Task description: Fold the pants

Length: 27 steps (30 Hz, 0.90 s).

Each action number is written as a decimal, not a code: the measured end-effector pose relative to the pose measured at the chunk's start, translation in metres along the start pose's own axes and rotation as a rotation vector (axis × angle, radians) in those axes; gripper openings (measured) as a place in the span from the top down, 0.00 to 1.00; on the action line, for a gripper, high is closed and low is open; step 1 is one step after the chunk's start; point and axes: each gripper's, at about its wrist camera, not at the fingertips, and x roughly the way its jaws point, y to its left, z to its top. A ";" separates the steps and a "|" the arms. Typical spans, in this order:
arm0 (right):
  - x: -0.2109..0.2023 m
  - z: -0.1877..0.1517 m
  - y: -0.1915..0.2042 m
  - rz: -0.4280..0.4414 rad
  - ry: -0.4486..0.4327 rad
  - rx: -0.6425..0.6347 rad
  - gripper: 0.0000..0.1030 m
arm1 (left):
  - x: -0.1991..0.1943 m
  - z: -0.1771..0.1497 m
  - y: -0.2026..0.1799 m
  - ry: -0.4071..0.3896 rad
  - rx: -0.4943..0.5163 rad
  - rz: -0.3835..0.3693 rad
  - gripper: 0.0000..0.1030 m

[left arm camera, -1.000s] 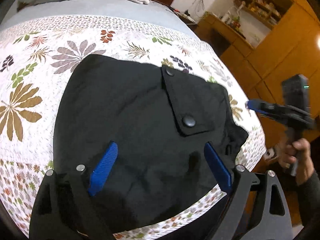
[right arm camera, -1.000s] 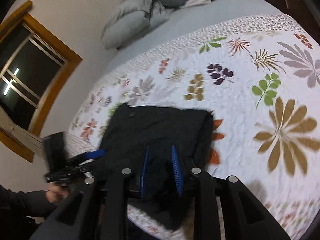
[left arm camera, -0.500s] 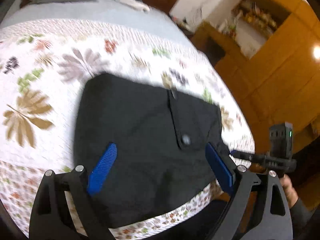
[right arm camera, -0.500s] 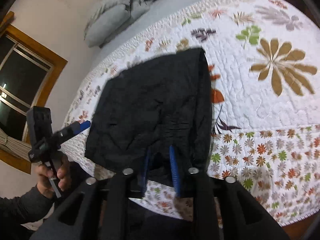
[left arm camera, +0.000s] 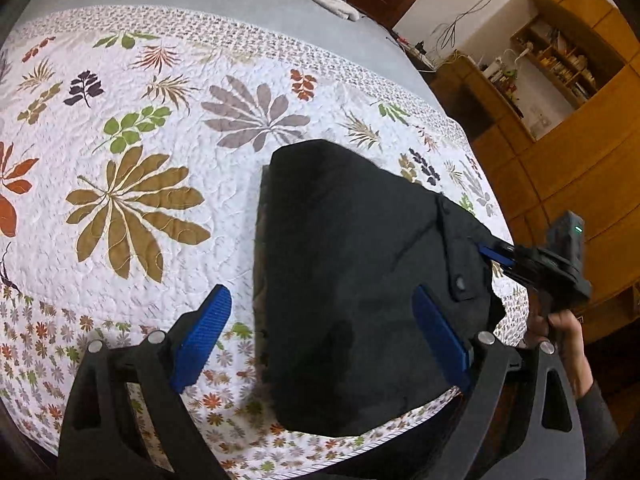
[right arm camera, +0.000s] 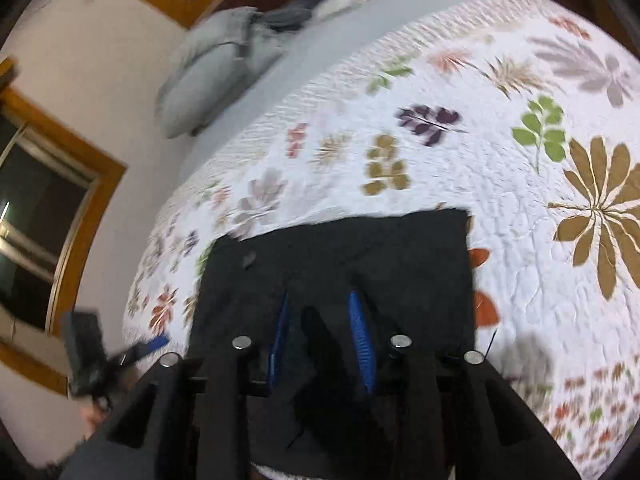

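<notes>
Most folding looks done: the black cloth pants (left arm camera: 360,280) lie as a compact rectangle near the foot edge of the leaf-patterned white quilt (left arm camera: 160,160). Left gripper (left arm camera: 320,340) hovers wide, empty; right gripper (right arm camera: 320,332), narrowing, straddles the pants' near edge, grip unclear.

- Quilted bedspread (left arm camera: 160,152), white, leaf print: fills centre.
- Grey pillow (right arm camera: 208,76): 11 o'clock, against wall.
- Wooden shelving (left arm camera: 560,60): 2 o'clock.
- Wood-framed window (right arm camera: 44,216): 9 o'clock.
</notes>
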 end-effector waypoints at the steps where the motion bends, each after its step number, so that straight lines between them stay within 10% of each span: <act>1: 0.011 0.003 -0.005 -0.021 0.037 0.004 0.76 | 0.004 0.001 0.001 0.005 0.000 0.003 0.11; 14: 0.016 0.018 -0.019 -0.054 0.058 0.010 0.70 | 0.049 0.016 -0.003 0.104 0.108 0.006 0.11; 17: -0.006 0.015 -0.015 0.034 0.030 0.025 0.54 | 0.053 0.022 0.000 0.143 0.112 -0.066 0.11; 20: -0.038 0.006 -0.023 0.019 0.006 0.041 0.10 | 0.057 0.031 0.014 0.193 0.038 -0.202 0.11; 27: -0.073 -0.036 -0.080 0.033 0.051 0.212 0.03 | 0.070 0.038 0.059 0.267 -0.202 -0.359 0.09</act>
